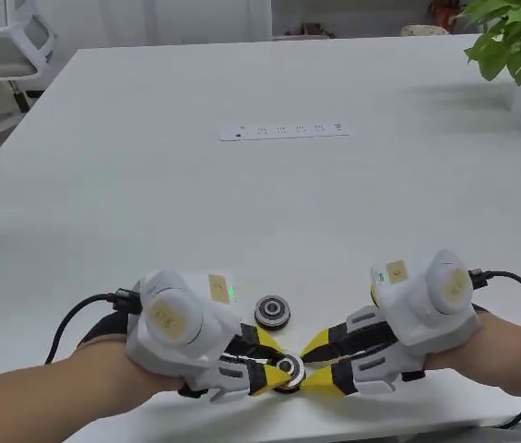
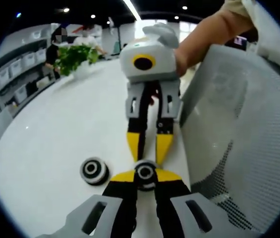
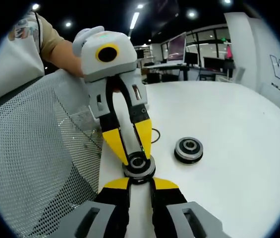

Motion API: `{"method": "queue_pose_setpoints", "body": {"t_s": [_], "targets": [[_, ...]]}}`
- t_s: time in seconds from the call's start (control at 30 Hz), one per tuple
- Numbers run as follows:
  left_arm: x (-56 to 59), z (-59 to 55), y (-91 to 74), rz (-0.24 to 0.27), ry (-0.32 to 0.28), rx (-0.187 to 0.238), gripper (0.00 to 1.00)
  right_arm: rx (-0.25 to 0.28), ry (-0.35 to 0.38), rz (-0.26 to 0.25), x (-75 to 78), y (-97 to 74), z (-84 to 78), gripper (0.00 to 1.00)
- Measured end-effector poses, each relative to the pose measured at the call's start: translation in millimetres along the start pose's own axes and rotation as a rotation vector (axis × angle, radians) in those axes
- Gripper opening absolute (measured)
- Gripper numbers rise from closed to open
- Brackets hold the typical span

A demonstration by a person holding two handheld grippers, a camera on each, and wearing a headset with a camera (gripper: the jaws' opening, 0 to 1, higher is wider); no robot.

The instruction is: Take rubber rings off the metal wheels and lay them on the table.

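A white table (image 1: 149, 185) spans the head view. A white power strip (image 1: 283, 130) lies flat on it toward the far side. A green plant (image 1: 514, 37) stands at the far right corner, and a white office chair (image 1: 2, 41) stands off the far left corner. A grey mesh chair back (image 3: 40, 148) stands just beside the near table edge. Ceiling lights (image 3: 134, 20), strips and round spots, are set in a dark ceiling. Shelves (image 2: 11, 74) with bins line one wall. Monitors (image 3: 177, 47) stand on desks beyond the table.
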State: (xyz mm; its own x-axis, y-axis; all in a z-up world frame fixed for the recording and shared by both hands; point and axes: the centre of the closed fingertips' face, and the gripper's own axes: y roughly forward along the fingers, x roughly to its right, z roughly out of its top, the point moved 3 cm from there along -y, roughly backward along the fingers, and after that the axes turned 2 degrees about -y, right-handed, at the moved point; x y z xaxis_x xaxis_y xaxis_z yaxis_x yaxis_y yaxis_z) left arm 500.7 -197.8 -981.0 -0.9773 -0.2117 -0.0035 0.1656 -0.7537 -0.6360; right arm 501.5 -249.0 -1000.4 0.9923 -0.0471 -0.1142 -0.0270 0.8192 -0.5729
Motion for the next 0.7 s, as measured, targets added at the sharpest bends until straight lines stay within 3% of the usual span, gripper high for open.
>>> {"method": "queue_pose_setpoints", "body": {"t_s": [0.2, 0.3, 0.47, 0.5, 0.7], "targets": [[-0.2, -0.7, -0.3, 0.008, 0.010, 0.001, 0.13, -0.021, 0.003, -0.010, 0.7, -1.1, -2.9, 0.01], [0.5, -0.8, -0.4, 0.016, 0.022, -0.004, 0.13, -0.032, 0.034, -0.012, 1.6, -0.7, -2.3, 0.01], [-0.1, -0.9, -0.2, 0.019, 0.035, -0.006, 0.13, -0.031, 0.229, -0.018, 4.5, -0.4, -3.4, 0.00], [-0.1, -1.0, -0.3, 0.020, 0.037, -0.006, 0.13, -0.026, 0.225, -0.019, 6.0, -0.5, -3.3, 0.00], [0.7, 0.2, -0.2, 0.027, 0.043, -0.009, 0.12, 0.015, 0.366, -0.010, 7.5, -2.5, -5.1, 0.00]]}}
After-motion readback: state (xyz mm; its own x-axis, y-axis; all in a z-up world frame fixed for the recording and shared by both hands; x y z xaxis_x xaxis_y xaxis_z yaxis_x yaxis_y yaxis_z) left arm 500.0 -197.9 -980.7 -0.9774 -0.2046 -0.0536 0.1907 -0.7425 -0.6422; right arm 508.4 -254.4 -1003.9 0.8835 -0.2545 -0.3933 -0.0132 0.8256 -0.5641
